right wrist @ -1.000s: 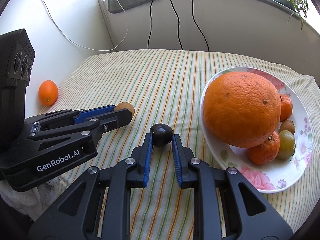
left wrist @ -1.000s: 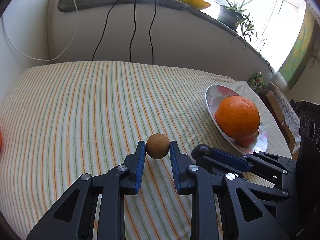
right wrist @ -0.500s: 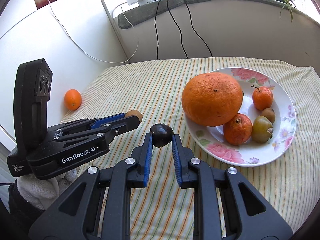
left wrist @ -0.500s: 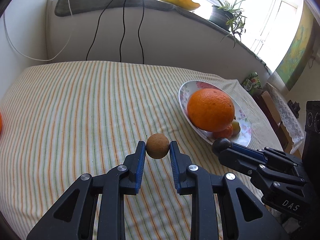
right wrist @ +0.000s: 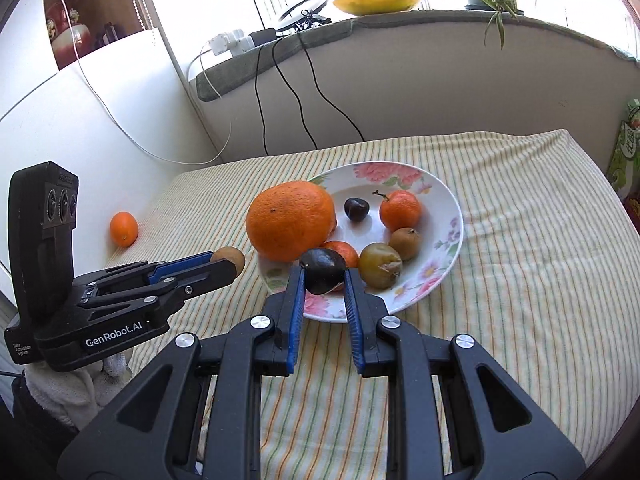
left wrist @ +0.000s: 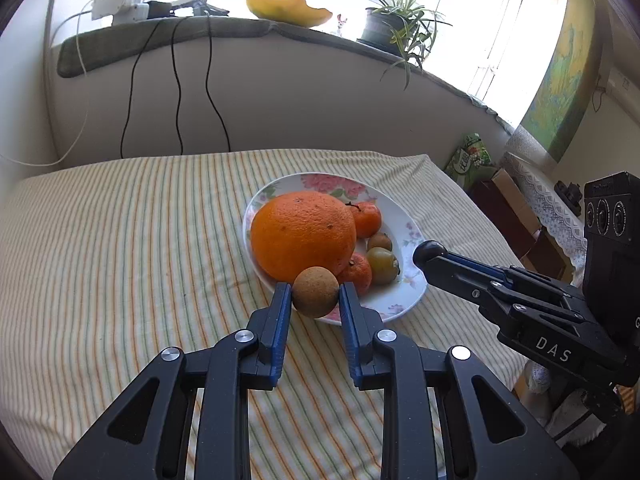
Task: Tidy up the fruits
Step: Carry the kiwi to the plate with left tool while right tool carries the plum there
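My left gripper is shut on a small round brown fruit, held in the air just before the near rim of the floral plate. My right gripper is shut on a dark plum-like fruit, also above the plate's near edge. The plate holds a big orange, two small tangerines, a dark fruit and two greenish-brown fruits. In the left wrist view the right gripper comes in from the right. The left gripper lies at the left of the right wrist view.
A lone small orange lies on the striped cloth near the left wall. Behind the table runs a sill with hanging cables, a yellow bowl and a potted plant. Boxes stand off the table's right side.
Both grippers have pulled back and risen with their fruits still held, so the plate now shows further off and nearer the centre, in full, with more of the windowsill in view.
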Demonstrator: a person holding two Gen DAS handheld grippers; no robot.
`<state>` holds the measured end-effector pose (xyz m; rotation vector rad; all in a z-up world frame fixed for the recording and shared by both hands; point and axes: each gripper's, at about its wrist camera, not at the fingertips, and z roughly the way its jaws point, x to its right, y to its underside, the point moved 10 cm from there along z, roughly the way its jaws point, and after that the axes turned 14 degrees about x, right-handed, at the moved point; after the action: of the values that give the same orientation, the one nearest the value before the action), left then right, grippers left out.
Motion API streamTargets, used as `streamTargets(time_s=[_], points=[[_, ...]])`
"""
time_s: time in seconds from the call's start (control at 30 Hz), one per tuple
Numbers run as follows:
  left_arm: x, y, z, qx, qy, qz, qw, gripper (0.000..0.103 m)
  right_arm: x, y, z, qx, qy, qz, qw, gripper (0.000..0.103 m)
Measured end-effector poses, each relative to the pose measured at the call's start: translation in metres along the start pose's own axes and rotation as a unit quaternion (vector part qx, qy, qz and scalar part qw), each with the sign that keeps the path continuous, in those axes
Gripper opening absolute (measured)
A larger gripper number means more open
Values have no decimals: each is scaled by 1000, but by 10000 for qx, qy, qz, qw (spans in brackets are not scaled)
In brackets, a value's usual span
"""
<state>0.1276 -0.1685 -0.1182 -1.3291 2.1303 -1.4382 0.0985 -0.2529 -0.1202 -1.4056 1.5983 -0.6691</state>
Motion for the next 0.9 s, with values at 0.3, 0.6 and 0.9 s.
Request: streamTargets(time_s=[0.3,0.6,0.9], points=[[32,-18,21,80,61,312,9995,23,38,-20,4,132,165,-1,9998,21],[54,-28,36,82,139,499,9986,23,56,-22,13,108,201,1,9997,21],[57,-31,38,72,141,525,9985,23,60,-24,22,78,204,-19,9998,21]])
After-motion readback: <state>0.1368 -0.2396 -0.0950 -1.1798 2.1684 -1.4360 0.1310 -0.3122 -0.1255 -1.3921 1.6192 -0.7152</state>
